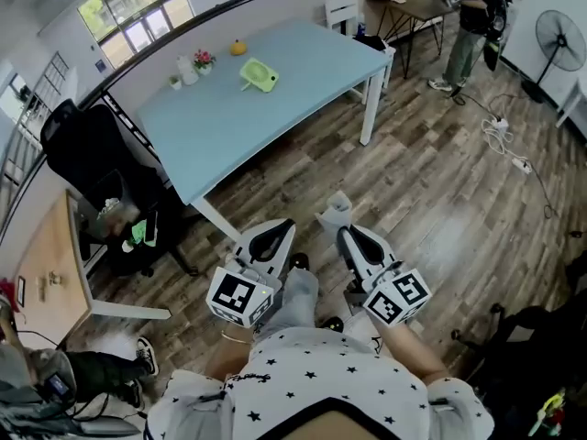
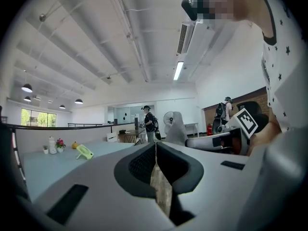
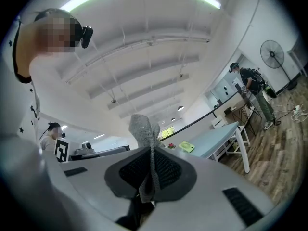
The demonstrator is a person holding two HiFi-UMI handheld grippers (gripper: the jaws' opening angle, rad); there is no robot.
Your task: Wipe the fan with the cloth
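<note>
A small green fan (image 1: 259, 74) lies on the light-blue table (image 1: 303, 90), far ahead of both grippers; it also shows as a green fan (image 2: 84, 151) and green fan (image 3: 186, 147) in the gripper views. My right gripper (image 1: 345, 234) is shut on a grey cloth (image 1: 337, 205), whose tuft sticks up past the jaws as the cloth (image 3: 144, 126). My left gripper (image 1: 273, 232) is shut with nothing in it, jaws pressed together in the left gripper (image 2: 155, 149) view. Both are held close to the person's body, over the wood floor.
A black standing fan (image 1: 559, 38) is at the far right wall. A small vase, bottle and orange fruit (image 1: 238, 48) sit on the table's far edge. A black office chair (image 1: 96, 159) and a wooden desk (image 1: 46, 269) are left. Cables (image 1: 504, 140) cross the floor; a person (image 1: 472, 21) stands behind.
</note>
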